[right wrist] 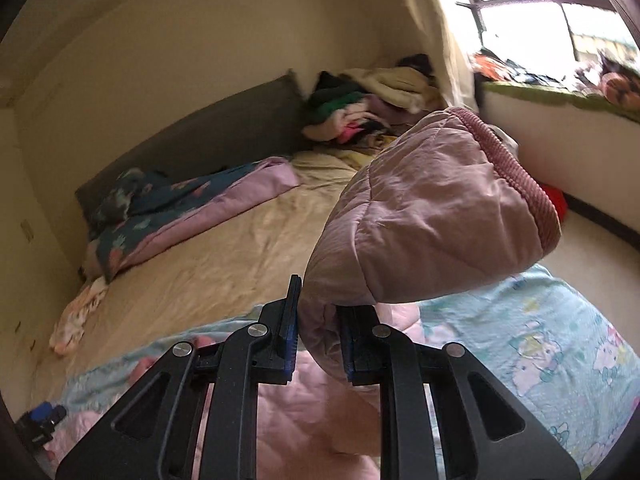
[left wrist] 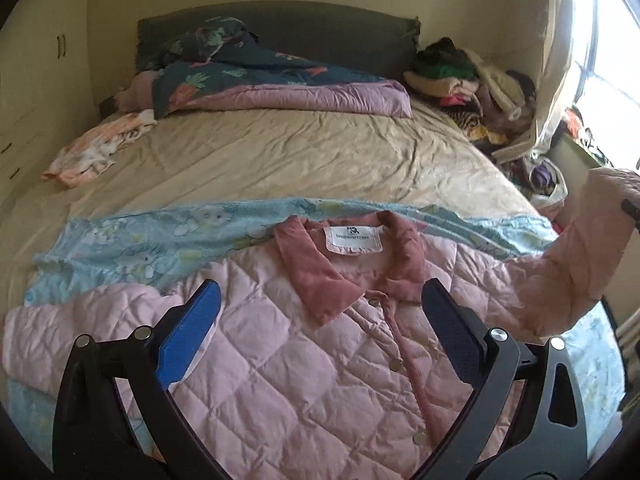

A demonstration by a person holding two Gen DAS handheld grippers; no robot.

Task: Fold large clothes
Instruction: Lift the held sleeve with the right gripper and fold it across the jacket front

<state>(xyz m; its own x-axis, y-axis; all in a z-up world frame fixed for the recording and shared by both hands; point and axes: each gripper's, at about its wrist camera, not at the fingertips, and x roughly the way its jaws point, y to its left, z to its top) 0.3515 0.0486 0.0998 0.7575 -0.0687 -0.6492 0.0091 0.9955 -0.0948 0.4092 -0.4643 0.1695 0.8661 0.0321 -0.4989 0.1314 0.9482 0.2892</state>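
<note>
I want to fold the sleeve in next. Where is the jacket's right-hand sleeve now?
The sleeve is lifted off the bed, pinched in the right gripper, at the left wrist view's right edge, above the blue cartoon sheet.

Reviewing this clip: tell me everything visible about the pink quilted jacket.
The pink quilted jacket lies front-up on a light blue cartoon-print sheet on the bed. It looks like thin padded fabric with diamond stitching, a darker rose collar, a white neck label, metal snaps and a corded placket, closed. One sleeve, with a ribbed rose cuff, is lifted off the bed, pinched in the right tongs. The left tongs hover open above the chest.
</note>
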